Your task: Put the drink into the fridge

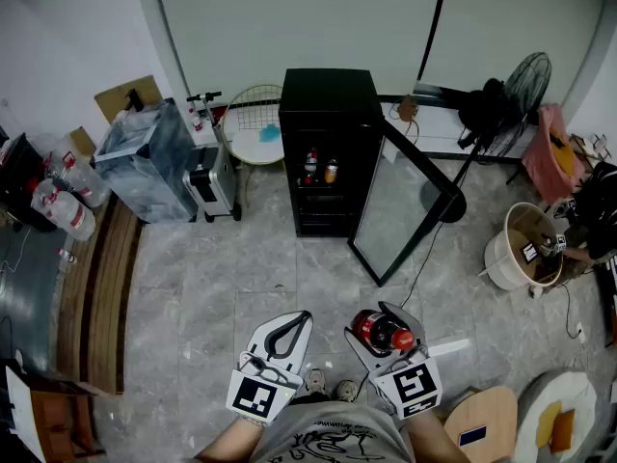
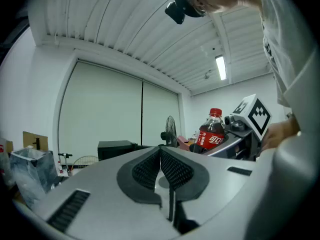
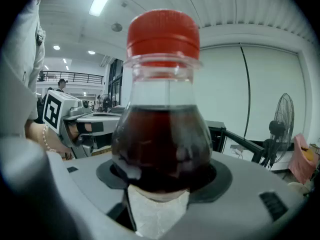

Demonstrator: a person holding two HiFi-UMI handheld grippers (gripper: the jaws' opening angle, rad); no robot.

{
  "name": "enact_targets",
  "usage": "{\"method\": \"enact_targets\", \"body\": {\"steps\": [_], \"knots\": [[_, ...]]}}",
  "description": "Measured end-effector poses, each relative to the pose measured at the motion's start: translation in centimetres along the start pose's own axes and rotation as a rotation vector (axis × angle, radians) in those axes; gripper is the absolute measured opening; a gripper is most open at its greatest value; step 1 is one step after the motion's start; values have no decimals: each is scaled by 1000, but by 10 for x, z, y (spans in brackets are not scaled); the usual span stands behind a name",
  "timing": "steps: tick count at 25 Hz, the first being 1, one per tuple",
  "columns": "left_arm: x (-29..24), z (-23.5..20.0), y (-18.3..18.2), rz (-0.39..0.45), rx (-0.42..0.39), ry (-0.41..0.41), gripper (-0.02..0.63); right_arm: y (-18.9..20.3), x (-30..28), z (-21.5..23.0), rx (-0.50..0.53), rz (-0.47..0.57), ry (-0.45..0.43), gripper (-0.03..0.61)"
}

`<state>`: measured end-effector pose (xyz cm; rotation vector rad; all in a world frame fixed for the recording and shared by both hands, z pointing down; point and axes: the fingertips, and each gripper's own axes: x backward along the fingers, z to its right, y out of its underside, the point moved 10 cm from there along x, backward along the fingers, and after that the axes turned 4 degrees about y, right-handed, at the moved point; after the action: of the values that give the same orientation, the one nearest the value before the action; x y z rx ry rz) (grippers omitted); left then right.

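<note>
Head view has the right gripper [image 1: 385, 339] clamped on the bottle [image 1: 382, 330], well short of the fridge [image 1: 328, 114], left gripper [image 1: 297, 320] closed on nothing, so I reckon the smooth bottle could slip or clip the open door [image 1: 405, 205].

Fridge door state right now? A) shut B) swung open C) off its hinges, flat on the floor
B: in the head view the fridge has its glass door swung out to one side, drinks showing on a shelf inside, while the right gripper holds the bottle well short of it.
</note>
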<state>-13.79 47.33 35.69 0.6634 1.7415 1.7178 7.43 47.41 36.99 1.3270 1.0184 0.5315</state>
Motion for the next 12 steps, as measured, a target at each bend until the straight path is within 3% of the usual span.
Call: {"method": "enact_targets", "body": {"steps": [12], "knots": [[14, -29, 3, -12, -3, 1, 21, -11, -19, -14, -28, 19, 11, 308]]}}
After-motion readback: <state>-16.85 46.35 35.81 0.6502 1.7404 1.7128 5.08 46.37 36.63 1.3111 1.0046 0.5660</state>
